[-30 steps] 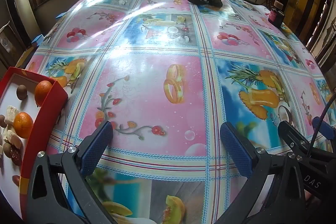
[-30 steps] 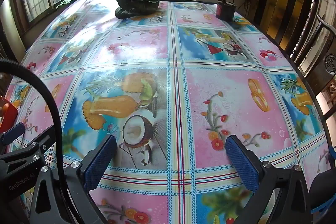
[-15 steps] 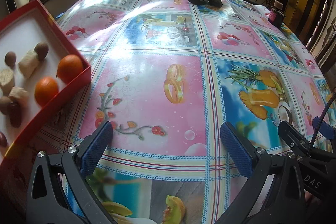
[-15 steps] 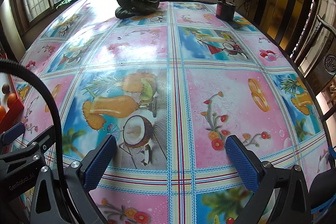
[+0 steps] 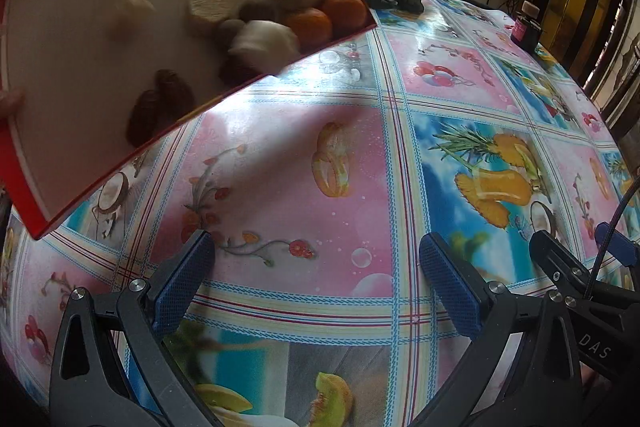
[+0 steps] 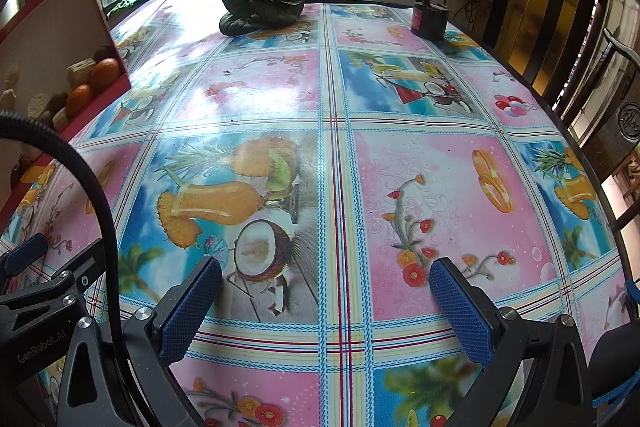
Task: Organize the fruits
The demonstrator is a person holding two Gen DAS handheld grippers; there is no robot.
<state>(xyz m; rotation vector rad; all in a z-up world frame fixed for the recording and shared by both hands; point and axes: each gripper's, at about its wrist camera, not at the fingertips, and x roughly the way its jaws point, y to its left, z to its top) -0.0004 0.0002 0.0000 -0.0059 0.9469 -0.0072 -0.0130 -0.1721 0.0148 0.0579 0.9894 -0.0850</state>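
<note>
1. Fruit sits in a red tray [image 5: 24, 155] that is tilted steeply above the table [image 5: 360, 187], lower edge toward the cloth; a fingertip [image 5: 10, 101] shows at the tray's left edge.
2. Inside the tray, two oranges [image 5: 326, 15] lie against the low rim at its far corner. Pale chunks [image 5: 262, 41] and small brown pieces [image 5: 160, 103], blurred and hard to name, crowd beside them along the same rim.
3. The left gripper [image 5: 316, 283] hangs below the tray, jaws spread wide, holding nothing.
4. The right gripper [image 6: 326, 301] is well apart from the tray, to its right, jaws also spread and bare.
5. Far beyond the tray, leafy greens [image 6: 260, 3] and a dark jar [image 6: 428, 17] stand on the cloth.
6. Progress, as a judgement: sorting has not begun. No fruit lies on the table, no sorted groups show, and neither tool has touched a piece. Everything is left to do, once the fruit is within reach.
</note>
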